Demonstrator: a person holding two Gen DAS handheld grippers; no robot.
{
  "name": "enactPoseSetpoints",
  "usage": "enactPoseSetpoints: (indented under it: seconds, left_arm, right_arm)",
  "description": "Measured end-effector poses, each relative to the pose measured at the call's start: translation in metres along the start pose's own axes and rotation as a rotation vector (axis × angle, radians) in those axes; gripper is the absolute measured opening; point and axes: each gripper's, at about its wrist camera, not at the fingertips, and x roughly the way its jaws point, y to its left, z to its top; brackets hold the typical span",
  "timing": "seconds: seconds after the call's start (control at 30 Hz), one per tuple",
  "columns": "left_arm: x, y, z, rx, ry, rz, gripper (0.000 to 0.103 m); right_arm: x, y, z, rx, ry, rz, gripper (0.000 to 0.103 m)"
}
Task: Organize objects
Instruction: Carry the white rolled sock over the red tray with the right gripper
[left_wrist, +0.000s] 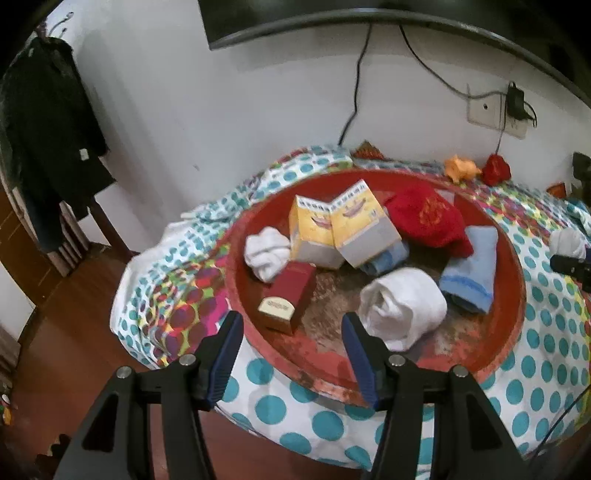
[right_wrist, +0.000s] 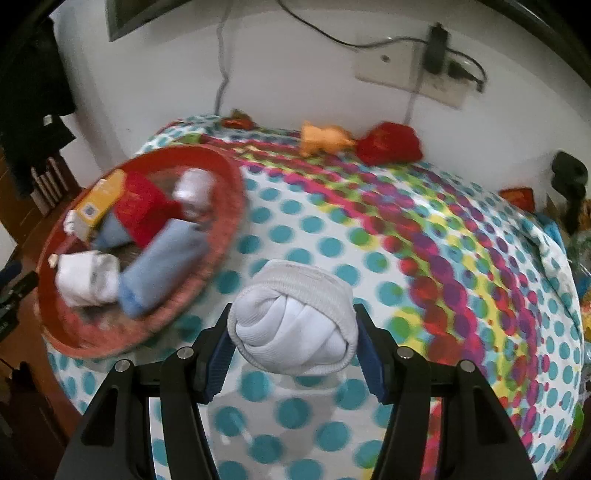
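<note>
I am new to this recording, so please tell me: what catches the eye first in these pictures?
The right gripper holds a rolled white sock above the dotted tablecloth. To its left, the round red tray is crowded with socks, towels and boxes. The left gripper hangs open at the tray's near rim.

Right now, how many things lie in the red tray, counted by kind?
White sock bundles: 2
Blue folded cloths: 2
Red cloth: 1
Yellow boxes: 2
Dark red box: 1
Total in the red tray: 8
</note>
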Motion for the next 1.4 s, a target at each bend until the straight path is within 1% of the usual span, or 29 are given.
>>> enactPoseSetpoints:
  seconds: [0.1,0.17,0.2,0.33,0.53,0.6,0.63,0.7,0.87,1.1,1.17,1.23,1.4]
  left_arm:
    - [-0.001,0.004,0.002,-0.02,-0.001,-0.02,0.057]
    - [-0.002,0.006,0.002,-0.025,0.0,-0.021,0.058]
    - [0.0,0.006,0.003,-0.021,0.008,-0.008,0.06]
    - [0.002,0.008,0.002,-0.019,0.011,0.028,0.061]
    - [0.003,0.014,0.002,-0.044,0.022,0.022,0.062]
    - [0.004,0.015,0.002,-0.043,0.023,0.046,0.062]
    - [0.004,0.014,0.002,-0.038,0.016,0.074,0.062]
    - [0.003,0.012,0.002,-0.021,0.01,0.092,0.062]
    - [0.007,0.014,0.002,-0.045,0.045,0.034,0.063]
    - [0.01,0.016,0.001,-0.041,0.052,0.086,0.063]
    - [0.009,0.016,0.001,-0.041,0.05,0.075,0.063]
    - [0.009,0.015,0.001,-0.048,0.057,0.058,0.063]
    - [0.014,0.015,0.0,-0.057,0.084,0.024,0.063]
  right_arm:
    - [-0.001,0.023,0.005,-0.044,-0.002,0.015,0.057]
    - [-0.001,0.037,0.009,-0.056,0.002,0.045,0.057]
    - [0.0,0.044,0.011,-0.06,0.007,0.059,0.057]
    - [0.005,0.071,0.018,-0.099,0.01,0.08,0.057]
    - [0.019,0.104,0.026,-0.146,0.029,0.103,0.057]
    - [0.027,0.114,0.03,-0.152,0.046,0.106,0.057]
    - [0.031,0.118,0.032,-0.152,0.05,0.106,0.057]
    - [0.039,0.127,0.035,-0.167,0.062,0.089,0.057]
    - [0.055,0.141,0.045,-0.181,0.061,0.063,0.057]
    - [0.074,0.153,0.067,-0.206,0.068,0.016,0.058]
    - [0.079,0.154,0.074,-0.204,0.07,0.004,0.058]
    - [0.084,0.156,0.08,-0.198,0.077,0.015,0.058]
    - [0.089,0.167,0.084,-0.245,0.071,-0.012,0.058]
